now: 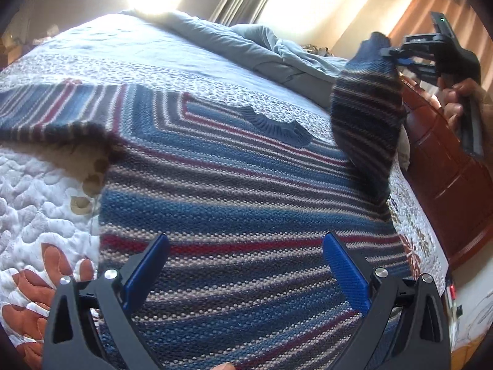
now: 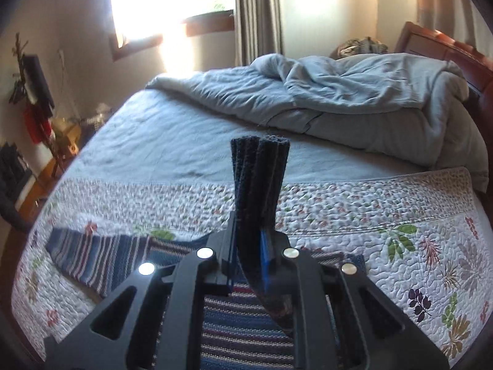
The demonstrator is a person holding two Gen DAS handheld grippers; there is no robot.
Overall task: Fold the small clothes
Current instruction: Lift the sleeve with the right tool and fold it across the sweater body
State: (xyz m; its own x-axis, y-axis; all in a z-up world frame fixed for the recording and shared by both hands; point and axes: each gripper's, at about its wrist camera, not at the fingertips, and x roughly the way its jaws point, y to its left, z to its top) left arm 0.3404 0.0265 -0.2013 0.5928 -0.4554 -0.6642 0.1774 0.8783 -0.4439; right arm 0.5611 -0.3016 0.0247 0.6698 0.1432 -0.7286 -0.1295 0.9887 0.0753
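— What are the two tongs doing?

— The right gripper [image 2: 251,246] is clamping its jaws tight on the navy ribbed cuff [image 2: 260,169] of the striped sweater [image 1: 234,203], with the bunched cuff end sticking out past the fingertips. From the left wrist view, that gripper [image 1: 393,54] is holding the sleeve [image 1: 366,117] up off the bed near the wooden bed frame [image 1: 446,166], and a hand [image 1: 456,101] is wrapping around its handle.

— And the left one?

— The left gripper [image 1: 246,256] is standing wide open, its blue pads [image 1: 345,274] spread apart over the sweater's body with nothing between them. Whether the tips are touching the knit cannot be told.

— Where is the sweater lying?

— It is spreading flat across the floral quilt [image 1: 34,191] near the quilt's near edge, its navy collar [image 1: 277,126] pointing towards the far side. One sleeve [image 1: 52,114] is stretching out flat towards the left edge, while the other is hanging from the right gripper towards the right edge.

— What is lying beyond it?

— A rumpled pale blue comforter [image 2: 354,98] is piling up at the far right corner of the bed, by the headboard [image 2: 446,49]. Behind that, a bright window [image 2: 166,6] and a grey curtain [image 2: 255,12] are showing.
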